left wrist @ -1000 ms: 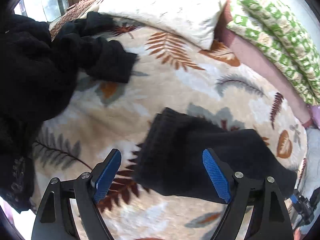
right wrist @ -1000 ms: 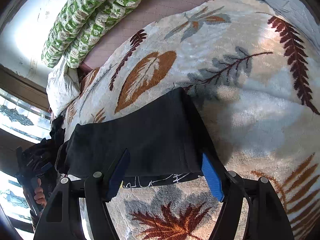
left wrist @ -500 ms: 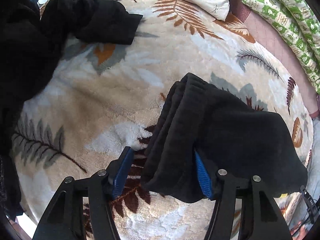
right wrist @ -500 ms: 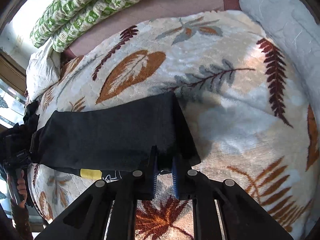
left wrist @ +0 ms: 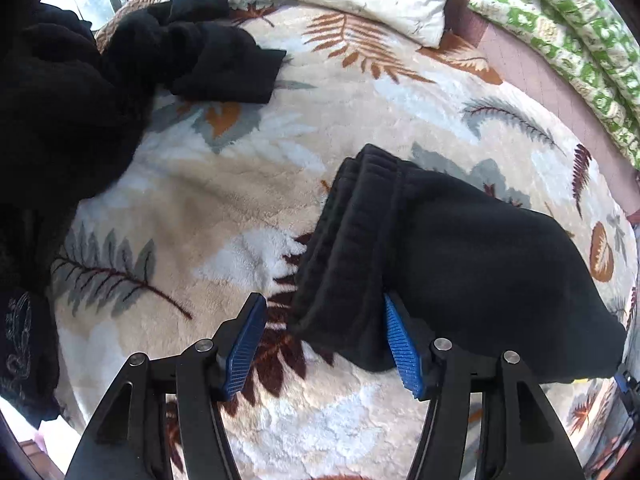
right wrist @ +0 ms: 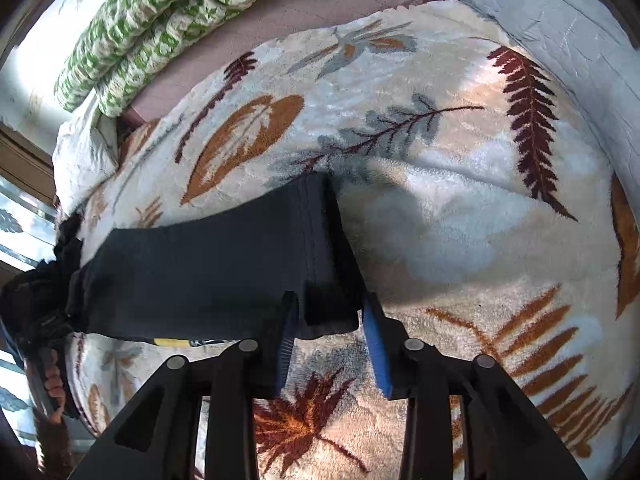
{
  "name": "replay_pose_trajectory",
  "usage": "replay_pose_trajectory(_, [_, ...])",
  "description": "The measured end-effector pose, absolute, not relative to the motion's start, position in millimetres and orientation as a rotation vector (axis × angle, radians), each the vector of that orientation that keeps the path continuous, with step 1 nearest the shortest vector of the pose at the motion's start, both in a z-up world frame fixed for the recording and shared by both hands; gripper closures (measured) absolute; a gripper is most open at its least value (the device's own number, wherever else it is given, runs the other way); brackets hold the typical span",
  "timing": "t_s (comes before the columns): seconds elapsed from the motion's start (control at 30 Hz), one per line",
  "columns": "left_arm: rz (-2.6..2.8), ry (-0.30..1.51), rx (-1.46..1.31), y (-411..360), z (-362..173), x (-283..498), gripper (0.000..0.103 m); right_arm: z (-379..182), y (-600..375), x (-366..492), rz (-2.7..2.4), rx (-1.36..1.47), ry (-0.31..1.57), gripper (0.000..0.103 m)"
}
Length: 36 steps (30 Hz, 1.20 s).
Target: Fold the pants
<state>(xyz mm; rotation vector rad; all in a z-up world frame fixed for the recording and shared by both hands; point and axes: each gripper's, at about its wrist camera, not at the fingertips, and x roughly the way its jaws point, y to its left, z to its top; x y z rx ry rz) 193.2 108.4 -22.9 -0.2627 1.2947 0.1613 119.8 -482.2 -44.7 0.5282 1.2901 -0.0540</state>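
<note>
Left wrist — plain black pants [left wrist: 460, 256], no legible label

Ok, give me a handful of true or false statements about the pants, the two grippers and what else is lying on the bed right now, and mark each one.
1. The folded black pants lie on a leaf-print blanket. True.
2. The left gripper is clamped shut with its pads together. False: its jaws stand apart, the ribbed end of the pants between them.
3. The right gripper has the other end of the pants between its blue pads. True.
4. A red towel lies beside the pants. False: the other cloth there is a heap of black clothing.
5. A green-patterned quilt lies rolled beyond the blanket. True.
</note>
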Motion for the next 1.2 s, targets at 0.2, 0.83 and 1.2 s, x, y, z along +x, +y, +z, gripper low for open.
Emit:
replay_pose_trajectory(0.2, [-0.119, 1.239, -0.312, 0, 23, 155, 0.029, -18, -520, 118, -0.088, 0.720, 1.157, 0.046])
replay_pose_trajectory(0.83, [-0.240, 1.518, -0.816, -199, -87, 179, 0.033, -47, -542, 124, -0.024, 0.831, 1.186, 0.041])
replay_pose_trajectory(1.2, [-0.097, 1.449, -0.895, -233, -98, 177, 0.030, -64, -544, 145, 0.029, 0.856, 1.227, 0.039])
